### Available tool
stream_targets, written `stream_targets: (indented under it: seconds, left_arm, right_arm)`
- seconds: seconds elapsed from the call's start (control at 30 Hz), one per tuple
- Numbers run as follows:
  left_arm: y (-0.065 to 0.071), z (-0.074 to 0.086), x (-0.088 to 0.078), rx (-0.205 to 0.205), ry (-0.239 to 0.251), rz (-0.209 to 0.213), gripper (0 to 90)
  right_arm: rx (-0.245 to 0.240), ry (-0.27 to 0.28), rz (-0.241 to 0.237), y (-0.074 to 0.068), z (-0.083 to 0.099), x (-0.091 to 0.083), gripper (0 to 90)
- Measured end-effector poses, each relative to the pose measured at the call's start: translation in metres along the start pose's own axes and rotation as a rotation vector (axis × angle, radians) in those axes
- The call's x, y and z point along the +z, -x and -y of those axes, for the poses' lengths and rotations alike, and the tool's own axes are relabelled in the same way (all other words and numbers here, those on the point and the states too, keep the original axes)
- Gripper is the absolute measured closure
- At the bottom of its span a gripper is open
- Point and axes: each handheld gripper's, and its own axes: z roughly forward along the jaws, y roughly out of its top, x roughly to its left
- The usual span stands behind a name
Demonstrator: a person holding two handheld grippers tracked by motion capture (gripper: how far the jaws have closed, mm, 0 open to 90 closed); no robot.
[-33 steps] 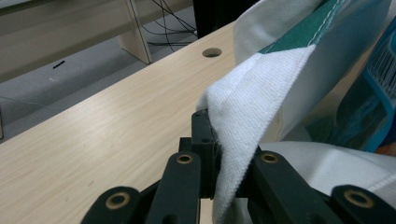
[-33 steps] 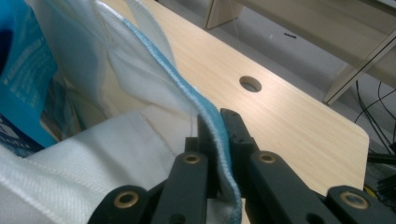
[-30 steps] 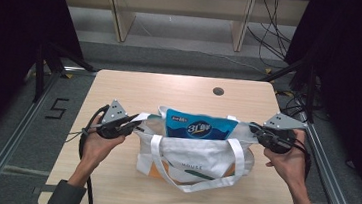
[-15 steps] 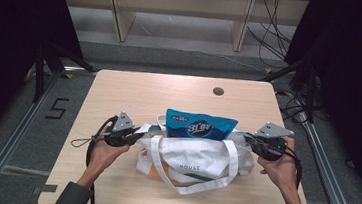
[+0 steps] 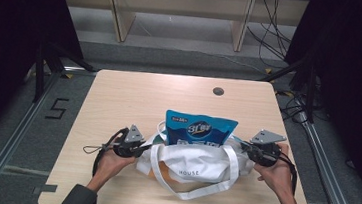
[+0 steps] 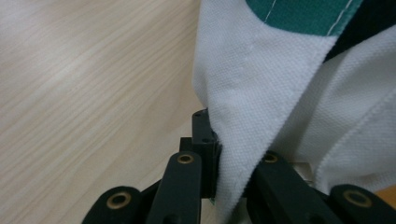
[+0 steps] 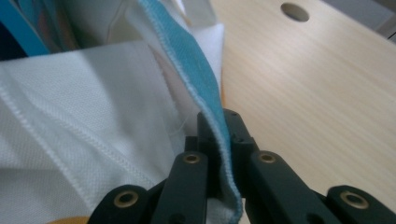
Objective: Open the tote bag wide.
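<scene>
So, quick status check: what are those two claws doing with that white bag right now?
Left gripper shut on white tote bag, left edge. Right gripper shut on its right edge. Blue snack pouch sticks out the top. Table ahead: nothing in the way.

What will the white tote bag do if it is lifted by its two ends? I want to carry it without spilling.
The white tote bag is probably floppy: its cloth folds where each claw pinches it and its handles droop. It would likely sag in the middle. The blue pouch stands out of the top, so it may tip out.
</scene>
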Motion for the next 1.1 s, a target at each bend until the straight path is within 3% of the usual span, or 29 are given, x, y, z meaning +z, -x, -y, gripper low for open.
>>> stream_targets:
  seconds: [0.03, 0.07, 0.13, 0.17, 0.23, 0.27, 0.3, 0.4, 0.43, 0.5, 0.63, 0.7, 0.77, 0.83, 0.93, 0.97, 1.03, 1.1]
  left_arm:
    - [-0.001, 0.0, 0.0, 0.022, 0.004, -0.007, 84.7]
    - [-0.001, 0.0, 0.0, 0.008, -0.003, 0.003, 84.7]
    - [-0.001, 0.0, 0.0, 0.004, 0.0, 0.005, 84.7]
    - [-0.002, 0.0, 0.0, 0.036, -0.002, -0.002, 84.7]
    - [0.003, 0.0, 0.003, -0.004, 0.006, -0.004, 84.7]
    - [0.0, 0.0, 0.002, 0.047, -0.018, -0.003, 84.7]
    - [0.002, 0.002, 0.005, -0.012, 0.005, -0.005, 84.7]
    - [0.003, 0.007, 0.007, -0.001, -0.016, 0.003, 85.0]
    - [0.003, 0.006, 0.007, 0.015, -0.014, -0.002, 85.0]
    - [0.002, 0.006, 0.007, -0.005, -0.014, 0.0, 84.0]
    - [-0.002, 0.004, 0.001, -0.07, 0.008, -0.033, 68.4]
    - [-0.005, 0.002, -0.006, -0.081, 0.017, -0.044, 59.0]
    - [-0.009, -0.002, -0.016, -0.1, 0.033, -0.045, 50.4]
    - [-0.01, -0.008, -0.028, -0.162, 0.067, -0.028, 44.1]
    - [-0.011, -0.019, -0.045, -0.187, 0.113, -0.024, 40.9]
    - [-0.01, -0.023, -0.052, -0.177, 0.124, -0.035, 40.4]
    - [-0.005, -0.031, -0.059, -0.173, 0.178, -0.019, 41.3]
    - [0.001, -0.04, -0.067, -0.152, 0.207, -0.01, 41.1]
  right_arm:
    - [-0.006, -0.011, -0.002, 0.0, 0.002, 0.001, 88.1]
    - [-0.023, -0.014, -0.005, 0.0, 0.004, 0.004, 88.1]
    - [0.008, -0.049, -0.026, -0.004, 0.009, 0.008, 88.1]
    - [0.004, -0.064, -0.027, -0.006, 0.012, 0.011, 88.1]
    - [0.009, -0.091, -0.033, -0.009, 0.021, 0.019, 88.2]
    - [0.006, -0.099, -0.041, -0.01, 0.025, 0.023, 88.3]
    - [0.002, -0.105, -0.047, -0.01, 0.027, 0.025, 88.3]
    - [0.031, -0.118, -0.079, -0.01, 0.036, 0.033, 88.4]
    - [0.025, -0.107, -0.068, -0.01, 0.037, 0.035, 88.4]
    - [0.016, -0.126, -0.075, -0.01, 0.035, 0.034, 88.3]
    - [0.018, -0.121, -0.061, -0.01, 0.034, 0.033, 87.6]
    - [0.052, -0.107, -0.063, -0.008, 0.033, 0.031, 75.7]
    - [0.084, -0.108, -0.016, -0.004, 0.029, 0.025, 65.1]
    - [0.13, -0.057, -0.026, 0.002, 0.025, 0.015, 64.4]
    - [0.178, 0.043, -0.022, 0.006, 0.012, -0.008, 60.4]
    - [0.177, 0.062, -0.025, 0.007, 0.01, -0.013, 59.7]
    - [0.197, 0.099, -0.05, 0.004, 0.003, -0.027, 59.7]
    - [0.171, 0.147, -0.061, 0.003, -0.003, -0.04, 58.9]
